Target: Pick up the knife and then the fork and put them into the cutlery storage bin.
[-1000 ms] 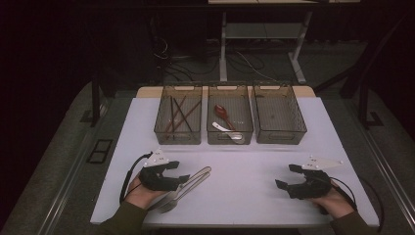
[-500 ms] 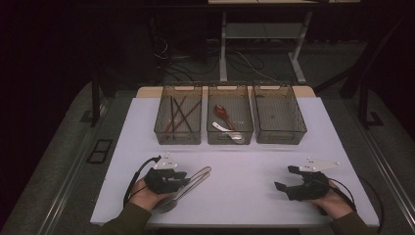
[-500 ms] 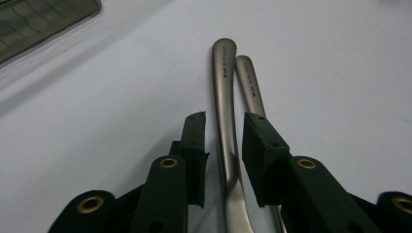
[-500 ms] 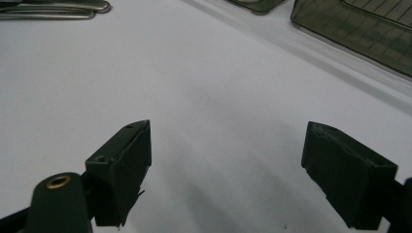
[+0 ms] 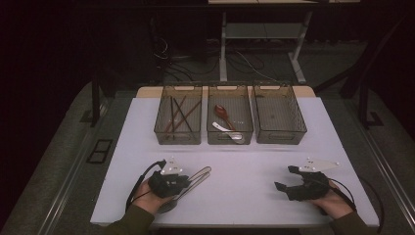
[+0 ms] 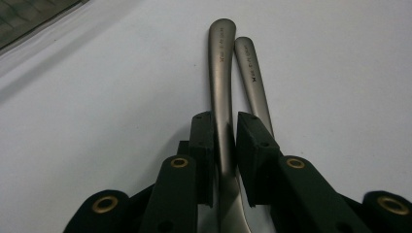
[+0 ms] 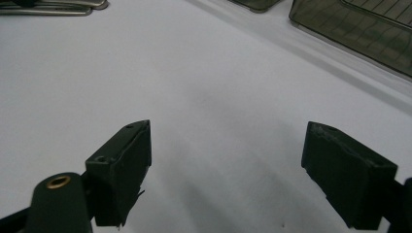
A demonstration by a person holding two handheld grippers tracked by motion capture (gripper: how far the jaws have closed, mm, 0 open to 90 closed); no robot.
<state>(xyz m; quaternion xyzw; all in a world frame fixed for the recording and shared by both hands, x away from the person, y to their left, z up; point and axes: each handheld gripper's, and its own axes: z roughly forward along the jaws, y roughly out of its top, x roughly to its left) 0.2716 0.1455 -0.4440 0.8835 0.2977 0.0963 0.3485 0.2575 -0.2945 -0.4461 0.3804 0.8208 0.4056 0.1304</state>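
Note:
Two grey metal utensils (image 5: 199, 175) lie side by side on the white table (image 5: 244, 161) at the front left. In the left gripper view their handles point away from me, the longer handle (image 6: 221, 63) beside the shorter one (image 6: 252, 77). My left gripper (image 6: 226, 121) has just been closing, and its pads now press on the longer handle, low over the table. In the high view the left gripper (image 5: 188, 180) sits over the utensils' near ends. My right gripper (image 5: 286, 178) rests at the front right, jaws wide open (image 7: 228, 141) with bare table between them.
Three clear bins stand in a row at the back. The left bin (image 5: 177, 140) holds dark and reddish sticks, the middle bin (image 5: 230, 142) a red spoon and a white spoon, and the right bin (image 5: 281, 141) looks empty. Table edges lie close beside both hands.
The left gripper has slid a little to the right over the utensils and its jaws have closed on the longer handle. The right gripper has stayed in place, open.

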